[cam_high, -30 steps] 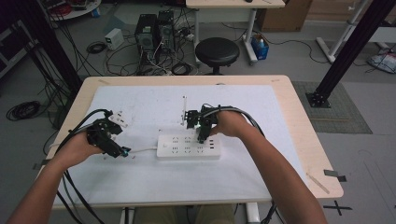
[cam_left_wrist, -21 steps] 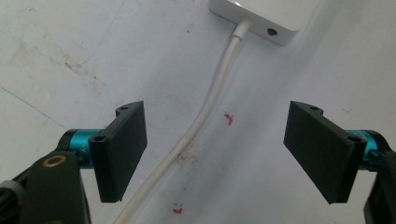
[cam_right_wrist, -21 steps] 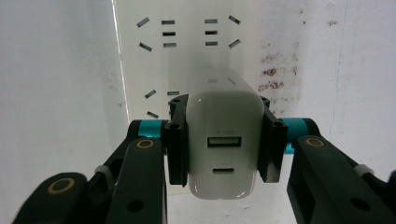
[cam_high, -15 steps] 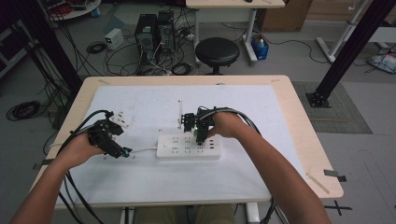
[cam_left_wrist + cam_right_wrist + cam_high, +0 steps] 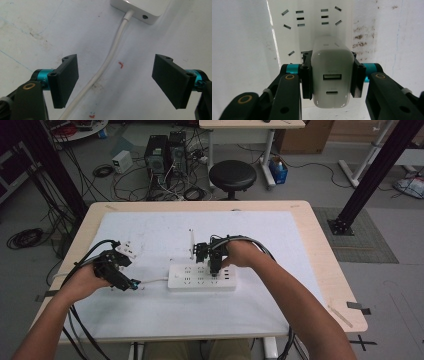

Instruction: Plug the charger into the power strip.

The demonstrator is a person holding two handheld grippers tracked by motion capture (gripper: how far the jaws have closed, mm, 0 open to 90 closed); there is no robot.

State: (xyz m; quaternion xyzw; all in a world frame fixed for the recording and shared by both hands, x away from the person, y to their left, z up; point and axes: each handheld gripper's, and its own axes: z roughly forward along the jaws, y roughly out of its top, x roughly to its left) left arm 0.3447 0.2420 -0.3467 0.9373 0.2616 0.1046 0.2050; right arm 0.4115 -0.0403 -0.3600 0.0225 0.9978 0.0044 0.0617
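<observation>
Right gripper (image 5: 331, 75) is clamped on a white USB charger (image 5: 331, 77), jaws on both its sides, held right over the white power strip (image 5: 200, 278) mid-table, sockets just beyond it. Left gripper (image 5: 115, 80) hangs wide open, straddling the strip's white cord (image 5: 110, 60) without touching it.

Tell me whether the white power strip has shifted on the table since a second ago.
No. The white rectangular power strip lies at the same spot on the white table mat, below the thin white stick.
</observation>
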